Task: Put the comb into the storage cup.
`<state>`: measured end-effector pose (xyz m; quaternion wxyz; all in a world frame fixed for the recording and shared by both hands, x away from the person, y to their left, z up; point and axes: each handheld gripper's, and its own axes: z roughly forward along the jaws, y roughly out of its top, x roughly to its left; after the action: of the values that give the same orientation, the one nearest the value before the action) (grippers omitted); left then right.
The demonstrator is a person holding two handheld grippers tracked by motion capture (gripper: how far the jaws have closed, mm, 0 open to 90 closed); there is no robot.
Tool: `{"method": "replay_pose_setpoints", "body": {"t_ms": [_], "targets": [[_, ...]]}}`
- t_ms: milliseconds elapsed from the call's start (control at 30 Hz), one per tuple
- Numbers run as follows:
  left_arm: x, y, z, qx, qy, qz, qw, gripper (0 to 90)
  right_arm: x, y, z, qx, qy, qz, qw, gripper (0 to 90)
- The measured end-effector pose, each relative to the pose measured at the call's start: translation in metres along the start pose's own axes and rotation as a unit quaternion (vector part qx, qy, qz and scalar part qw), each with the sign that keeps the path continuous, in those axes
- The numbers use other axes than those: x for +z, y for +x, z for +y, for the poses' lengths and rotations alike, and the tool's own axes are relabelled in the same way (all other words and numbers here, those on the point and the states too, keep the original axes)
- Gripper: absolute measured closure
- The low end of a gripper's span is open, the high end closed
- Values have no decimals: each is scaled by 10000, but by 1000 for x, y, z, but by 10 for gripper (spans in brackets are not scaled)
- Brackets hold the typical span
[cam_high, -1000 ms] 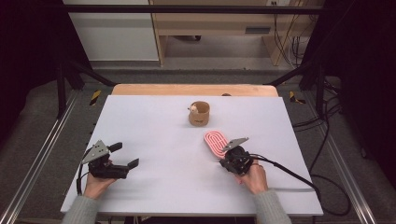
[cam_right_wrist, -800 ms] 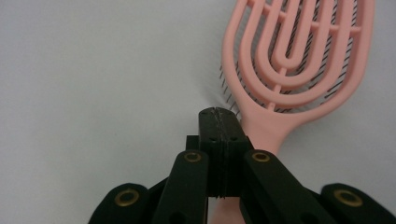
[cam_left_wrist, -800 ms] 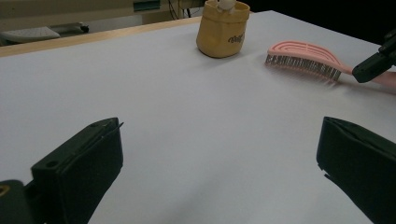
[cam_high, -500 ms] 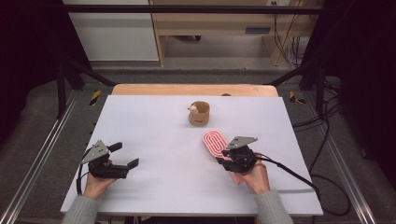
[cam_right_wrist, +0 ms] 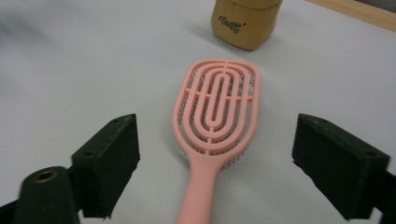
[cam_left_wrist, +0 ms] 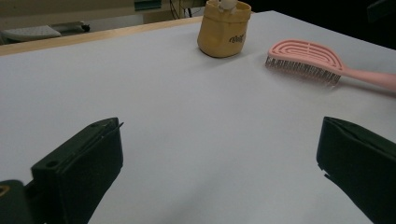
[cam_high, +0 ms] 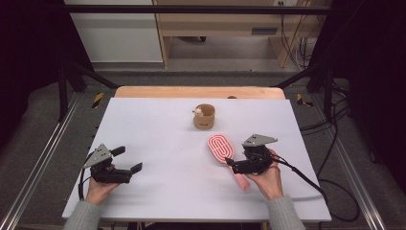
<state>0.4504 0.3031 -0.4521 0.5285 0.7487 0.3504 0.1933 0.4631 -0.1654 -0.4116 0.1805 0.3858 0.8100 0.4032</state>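
I'm seeing the pink hairbrush [cam_right_wrist: 215, 116] lying bristles down on the white table [cam_high: 158, 134], just in front of the tan cup [cam_high: 204, 116], with its handle running back beneath my right gripper [cam_high: 235, 164]. That gripper's jaws have just been opening and are now standing wide on either side of the handle, pads off it, while my left gripper [cam_high: 128, 159] is resting wide with nothing between its jaws, well apart from the brush
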Motion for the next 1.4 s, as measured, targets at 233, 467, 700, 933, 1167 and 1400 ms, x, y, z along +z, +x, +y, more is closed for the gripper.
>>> {"method": "replay_pose_setpoints", "body": {"t_ms": [233,467,700,933,1167,1400], "targets": [[0,0,0,-3,-1,11,10000,3,-4,-2,2,62,55,-158,9998,31],[0,0,0,-6,5,20,10000,3,-5,-3,2,95,221,-246,9994,3],[0,0,0,-9,8,36,10000,3,0,-2,1,148,354,-178,9991,3],[-1,0,0,-19,-4,39,10000,3,7,0,-2,172,526,-161,9983,4],[-1,0,0,-17,4,33,10000,3,14,1,-7,179,658,-116,9976,3],[0,0,0,-13,15,35,10000,3,22,1,-10,158,877,-154,9959,6]]}}
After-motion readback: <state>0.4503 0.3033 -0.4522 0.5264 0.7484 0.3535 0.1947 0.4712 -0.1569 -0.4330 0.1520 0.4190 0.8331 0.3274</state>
